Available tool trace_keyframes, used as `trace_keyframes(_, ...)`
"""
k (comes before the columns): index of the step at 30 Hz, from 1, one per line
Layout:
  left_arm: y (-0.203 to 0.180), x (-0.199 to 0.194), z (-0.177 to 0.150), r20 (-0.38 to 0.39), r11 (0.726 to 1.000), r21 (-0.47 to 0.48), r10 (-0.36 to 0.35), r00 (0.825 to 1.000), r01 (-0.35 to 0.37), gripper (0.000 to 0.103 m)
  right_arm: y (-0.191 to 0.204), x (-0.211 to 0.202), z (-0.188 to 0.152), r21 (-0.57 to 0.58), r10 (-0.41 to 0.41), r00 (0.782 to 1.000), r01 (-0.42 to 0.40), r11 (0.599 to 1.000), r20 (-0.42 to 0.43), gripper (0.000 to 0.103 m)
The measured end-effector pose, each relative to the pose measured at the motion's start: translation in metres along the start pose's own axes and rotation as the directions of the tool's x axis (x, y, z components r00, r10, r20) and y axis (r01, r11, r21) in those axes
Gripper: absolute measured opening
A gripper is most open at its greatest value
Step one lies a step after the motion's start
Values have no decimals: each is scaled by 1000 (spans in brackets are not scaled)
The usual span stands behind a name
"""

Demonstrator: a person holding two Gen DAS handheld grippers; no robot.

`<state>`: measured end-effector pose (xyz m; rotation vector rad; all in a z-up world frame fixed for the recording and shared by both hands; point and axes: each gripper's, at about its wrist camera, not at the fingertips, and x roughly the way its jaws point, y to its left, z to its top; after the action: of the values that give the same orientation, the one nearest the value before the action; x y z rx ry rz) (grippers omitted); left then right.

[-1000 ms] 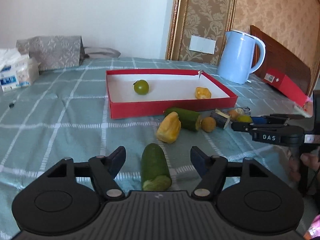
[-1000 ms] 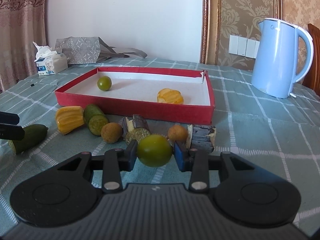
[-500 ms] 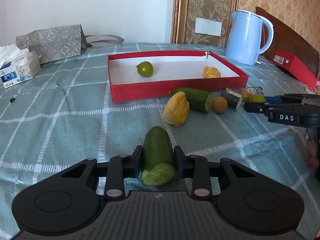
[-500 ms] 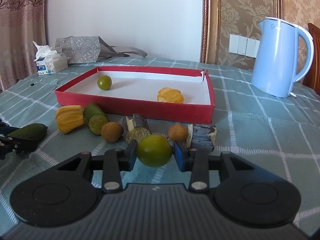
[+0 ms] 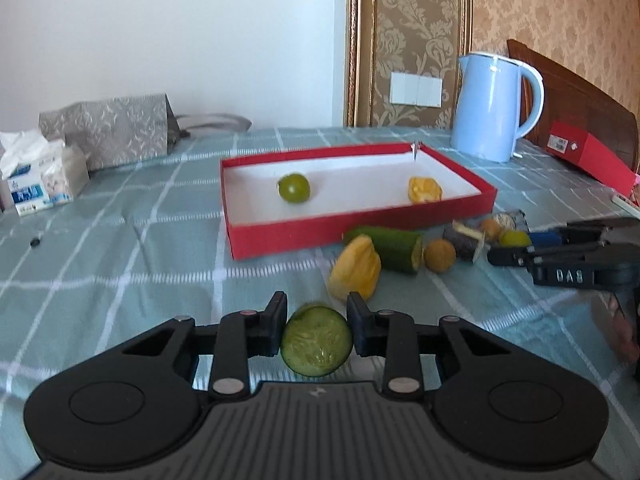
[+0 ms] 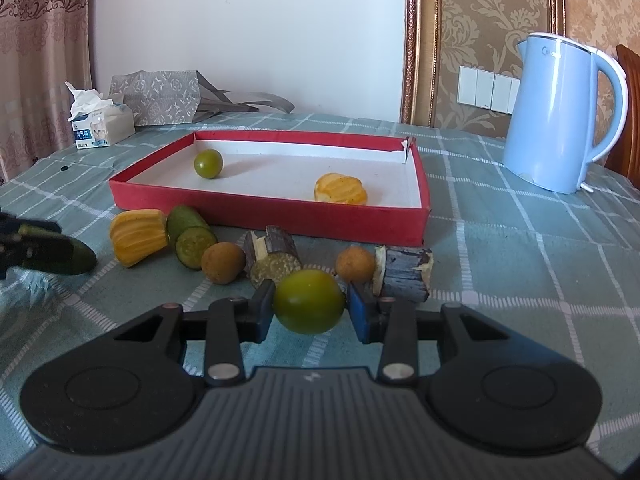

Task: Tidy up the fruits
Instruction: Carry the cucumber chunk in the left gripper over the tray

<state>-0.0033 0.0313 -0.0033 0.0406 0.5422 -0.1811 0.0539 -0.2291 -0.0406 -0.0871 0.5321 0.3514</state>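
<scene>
Task looks early: the red tray point(image 6: 264, 220) on the bench point(image 6: 520, 248) holds only two pieces, a green round fruit point(image 6: 208, 163) at far left and a yellow chunk point(image 6: 340, 189) toward the right. The left hand-held gripper point(image 5: 317, 326) has just closed its jaws on a cucumber piece point(image 5: 316, 340), cut face toward the camera, and pinches it near the front edge of the bench, short of the tray. The right hand-held gripper point(image 6: 309, 303) pinches a green lime-like fruit point(image 6: 309, 301), also held in front of the tray, not yet over it. Left loose on the cloth just before the tray's near wall: a yellow wedge point(image 6: 138, 236), a second cucumber piece point(image 6: 191, 236), two small brown round fruits point(image 6: 223, 262), and two dark bark-like stubs point(image 6: 402, 270). So two items are in, two in hand, about six to go.
</scene>
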Motion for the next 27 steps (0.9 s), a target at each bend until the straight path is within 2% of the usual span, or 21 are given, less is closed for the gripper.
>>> trace_keyframes(6, 3, 7, 32, 71, 1000, 20, 17, 997, -19, 30, -1, 1, 0, 3, 1, 1000, -1, 1000, -4, 37)
trace_keyframes(7, 4, 9, 38, 82, 999, 30, 20, 996, -22, 25, -1, 1, 0, 4, 1, 1000, -1, 1000, -4, 37)
trace_keyframes(8, 4, 11, 45, 94, 999, 37, 30, 995, -34, 2, -1, 1, 0, 4, 1, 1000, -1, 1000, -5, 37)
trace_keyframes(11, 5, 23, 69, 124, 996, 69, 44, 991, -53, 2, -1, 0, -1, 7, 2, 1000, -2, 1000, -7, 37)
trace_keyframes(12, 8, 32, 77, 126, 994, 51, 93, 988, -100, 2, -1, 1, -1, 8, 2, 1000, -2, 1000, -9, 37)
trace_keyframes(13, 13, 36, 81, 125, 994, 27, 102, 987, -107, 2, -1, 1, -1, 8, 2, 1000, -2, 1000, -11, 37)
trace_keyframes(15, 22, 34, 81, 133, 999, -7, 45, 990, -45, 3, -2, 1, -1, 11, 3, 1000, -3, 1000, -9, 37)
trace_keyframes(17, 24, 25, 73, 147, 999, 12, 51, 988, -53, 5, -2, 2, -1, 13, 7, 1000, -7, 1000, -14, 37)
trace_keyframes(20, 23, 7, 50, 115, 998, 64, 19, 993, -27, 14, -2, 2, -1, 8, 14, 1000, -13, 1000, -19, 37)
trace_keyframes(22, 22, -8, 31, 97, 993, 104, -66, 993, 56, 23, -1, 3, -1, 1, 15, 1000, -15, 1000, -21, 37)
trace_keyframes(23, 21, -14, 23, 103, 988, 124, -104, 989, 91, 34, -1, 3, 0, 1, 13, 1000, -13, 1000, -20, 37)
trace_keyframes(24, 20, -20, 15, 106, 982, 147, -138, 985, 122, 57, -1, 3, 0, 2, 13, 1000, -13, 1000, -19, 37)
trace_keyframes(26, 15, -28, 0, 97, 957, 218, -217, 971, 192, 85, -1, 3, 0, 6, 13, 1000, -13, 1000, -23, 37)
trace_keyframes(27, 11, -31, -5, 114, 949, 250, -223, 968, 189, 85, -2, 4, 0, 9, 14, 1000, -14, 1000, -25, 37)
